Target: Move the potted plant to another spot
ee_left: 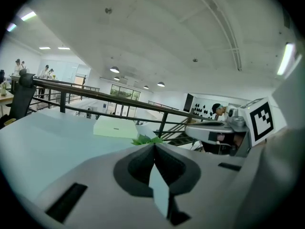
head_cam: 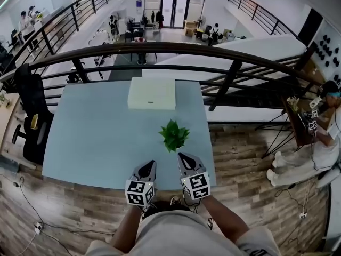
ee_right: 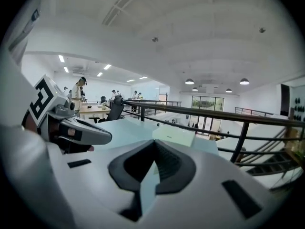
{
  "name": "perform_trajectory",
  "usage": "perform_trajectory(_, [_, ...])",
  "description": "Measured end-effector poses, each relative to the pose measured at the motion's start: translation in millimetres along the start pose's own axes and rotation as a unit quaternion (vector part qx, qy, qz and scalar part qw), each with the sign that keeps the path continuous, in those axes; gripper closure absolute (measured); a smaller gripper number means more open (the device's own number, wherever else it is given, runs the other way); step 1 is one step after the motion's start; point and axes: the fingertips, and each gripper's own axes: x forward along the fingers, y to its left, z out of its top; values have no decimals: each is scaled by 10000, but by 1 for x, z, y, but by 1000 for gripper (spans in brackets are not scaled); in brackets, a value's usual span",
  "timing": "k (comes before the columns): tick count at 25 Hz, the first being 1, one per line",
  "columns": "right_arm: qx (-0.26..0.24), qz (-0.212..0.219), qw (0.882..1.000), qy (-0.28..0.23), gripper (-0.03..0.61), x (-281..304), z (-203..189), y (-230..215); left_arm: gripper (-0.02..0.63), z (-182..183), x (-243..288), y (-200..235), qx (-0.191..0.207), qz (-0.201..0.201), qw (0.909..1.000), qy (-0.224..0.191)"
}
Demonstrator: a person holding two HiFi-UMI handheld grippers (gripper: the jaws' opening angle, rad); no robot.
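Observation:
A small potted plant (head_cam: 173,135) with green leaves stands on the pale blue table (head_cam: 90,143), right of its middle. My left gripper (head_cam: 152,164) and right gripper (head_cam: 180,156) hover side by side over the table's near edge, short of the plant, both shut with nothing between the jaws. In the left gripper view only the leaf tips of the plant (ee_left: 148,140) show above my left gripper (ee_left: 155,145), and the right gripper's body is at the right. The right gripper view shows my right gripper (ee_right: 154,142) shut, with the plant out of sight.
A flat white box (head_cam: 152,93) lies at the table's far edge, also seen as the box (ee_left: 116,128) and the box (ee_right: 174,136). A dark railing (head_cam: 176,49) runs behind the table. An office chair (head_cam: 31,119) stands to the left, and a person (head_cam: 319,137) sits on the floor at the right.

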Motion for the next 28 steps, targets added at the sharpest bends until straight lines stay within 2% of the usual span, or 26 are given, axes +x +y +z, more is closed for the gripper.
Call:
perform_trajectory(3, [-69, -26, 9995, -311, 575, -1, 28, -10, 601, 26, 0, -1, 96, 28, 9997, -239])
perform_trajectory(6, [-157, -127, 9979, -618, 575, -4, 61, -24, 601, 67, -6, -4, 130, 39, 9975, -696])
perform_trajectory(9, [-304, -248, 9946, -960, 575, -14, 95, -32, 601, 103, -13, -11, 358, 22, 9938, -1053])
perform_trajectory(13, [-570, -367, 9893, -1295, 575, -29, 124, -32, 601, 131, -24, -15, 572, 59, 9893, -1339])
perform_trajectory(18, [-727, -460, 9831, -1615, 575, -45, 147, -36, 601, 142, -37, -15, 758, 143, 9859, -1486])
perform_trajectory(22, [-585, -558, 9844, -1562, 575, -46, 141, -48, 601, 137, -41, -9, 734, 259, 9862, -1461])
perform_trajectory(28, [-516, -645, 9845, -1549, 575, -51, 138, -53, 601, 128, -45, -16, 682, 231, 9870, -1436])
